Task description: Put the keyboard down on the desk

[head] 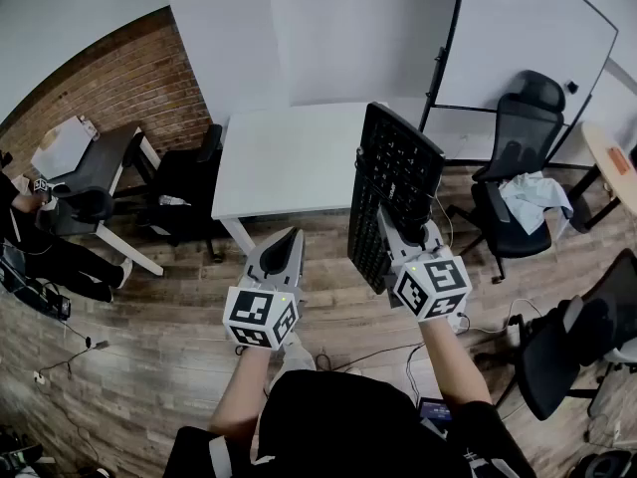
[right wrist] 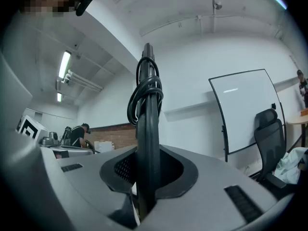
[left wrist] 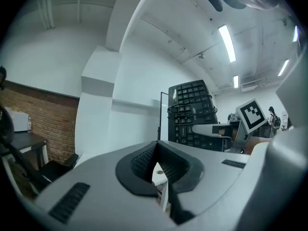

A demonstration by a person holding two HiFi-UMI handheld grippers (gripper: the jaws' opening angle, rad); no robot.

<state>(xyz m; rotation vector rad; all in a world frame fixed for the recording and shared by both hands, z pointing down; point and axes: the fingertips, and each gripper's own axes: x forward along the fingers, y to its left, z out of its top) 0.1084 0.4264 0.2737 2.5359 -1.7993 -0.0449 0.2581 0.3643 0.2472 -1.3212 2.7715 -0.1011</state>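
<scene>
One black keyboard point(head: 395, 182) stands on edge in the air, clamped near its lower end by the right claw point(head: 390, 229). Its keys face left, and its cable point(right wrist: 140, 96) is wound in loops round the upper part. The right gripper view shows the jaws pressed on either side of its thin edge. It is held up just at the right end of the white counter point(head: 289, 157), not resting on it. The left claw point(head: 290, 240) is just to the keyboard's left, over the wooden floor point(head: 159, 337) – its jaws are closed together with nothing between them. A whiteboard point(head: 528, 38) and a black chair point(head: 523, 118) stand at the far right.
</scene>
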